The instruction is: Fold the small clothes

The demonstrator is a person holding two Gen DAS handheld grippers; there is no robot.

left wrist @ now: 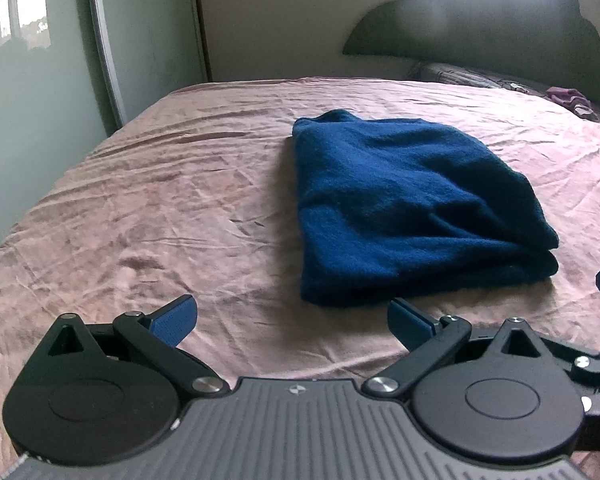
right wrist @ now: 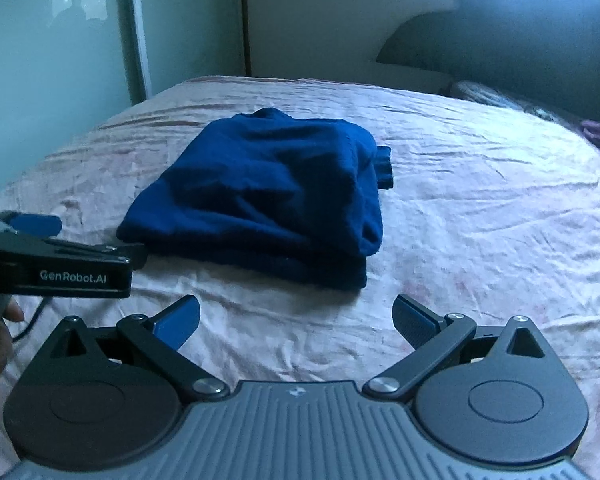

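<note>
Navy blue folded garment, wrinkled dusty-pink bedsheet, black grippers with blue-padded jaws, pale green wall

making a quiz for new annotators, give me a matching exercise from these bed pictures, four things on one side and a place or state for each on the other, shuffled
Things
1. blue garment
2. left tool
3. pink sheet
4. purple cloth

Places or states
A. wrinkled, spread over the whole bed
B. folded in layers, lying in the middle of the bed
C. open, holding nothing
D. crumpled at the far right, near the headboard

Pairs: 1-B, 2-C, 3-A, 4-D
</note>
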